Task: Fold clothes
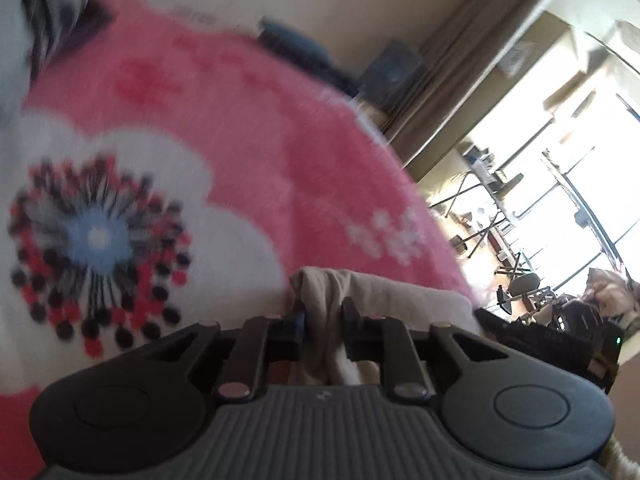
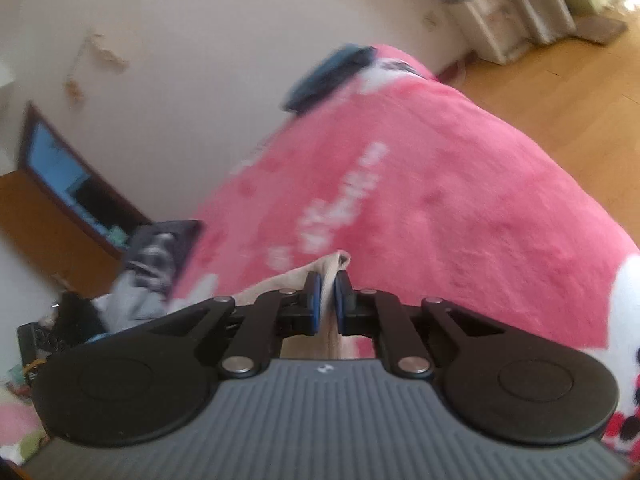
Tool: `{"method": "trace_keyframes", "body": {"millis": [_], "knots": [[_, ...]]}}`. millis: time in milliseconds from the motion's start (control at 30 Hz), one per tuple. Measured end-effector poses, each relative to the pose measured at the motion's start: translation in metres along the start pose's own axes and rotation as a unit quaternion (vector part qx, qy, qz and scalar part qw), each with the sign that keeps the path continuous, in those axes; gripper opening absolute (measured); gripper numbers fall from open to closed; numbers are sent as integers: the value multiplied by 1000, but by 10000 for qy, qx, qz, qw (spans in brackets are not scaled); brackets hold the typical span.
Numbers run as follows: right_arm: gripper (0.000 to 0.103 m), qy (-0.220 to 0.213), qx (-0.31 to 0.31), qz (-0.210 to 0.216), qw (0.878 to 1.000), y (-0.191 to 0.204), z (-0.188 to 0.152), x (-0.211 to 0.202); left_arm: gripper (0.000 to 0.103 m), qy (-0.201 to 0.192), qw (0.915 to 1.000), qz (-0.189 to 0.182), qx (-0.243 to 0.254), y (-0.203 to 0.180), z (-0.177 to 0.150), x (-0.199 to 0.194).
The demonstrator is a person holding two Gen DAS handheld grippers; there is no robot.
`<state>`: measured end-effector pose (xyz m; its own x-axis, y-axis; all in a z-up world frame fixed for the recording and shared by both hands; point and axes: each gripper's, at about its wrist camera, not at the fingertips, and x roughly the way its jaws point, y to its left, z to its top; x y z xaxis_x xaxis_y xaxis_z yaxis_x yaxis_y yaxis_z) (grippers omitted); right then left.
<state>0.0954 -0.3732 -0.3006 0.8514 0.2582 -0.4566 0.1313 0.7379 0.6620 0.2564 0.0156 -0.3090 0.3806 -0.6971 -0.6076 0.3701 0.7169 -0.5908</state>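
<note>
A beige garment lies bunched on a pink flowered blanket that covers a bed. In the left wrist view my left gripper has a thick fold of the beige cloth filling the gap between its fingers, which press on it. The right wrist view shows the right gripper pinching a thin edge of the same beige garment between its blue pads, just above the pink blanket. The rest of the garment is hidden under the gripper bodies.
A dark blue item lies at the far end of the bed by the wall. Checked grey and black clothes sit at the bed's edge. A wooden floor runs alongside the bed. Curtains hang beyond it.
</note>
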Motion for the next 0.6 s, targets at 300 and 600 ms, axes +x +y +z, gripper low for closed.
{"method": "trace_keyframes", "body": {"millis": [300,600], "knots": [[9,-183,-662,-131,9976,34,9,-45,41,-596,9914,-15,1163,-48,2,-55],[0,743,-2984,-890,9474,87,-24,31,21,103,9745,229,2231,-72,-13,28]]}}
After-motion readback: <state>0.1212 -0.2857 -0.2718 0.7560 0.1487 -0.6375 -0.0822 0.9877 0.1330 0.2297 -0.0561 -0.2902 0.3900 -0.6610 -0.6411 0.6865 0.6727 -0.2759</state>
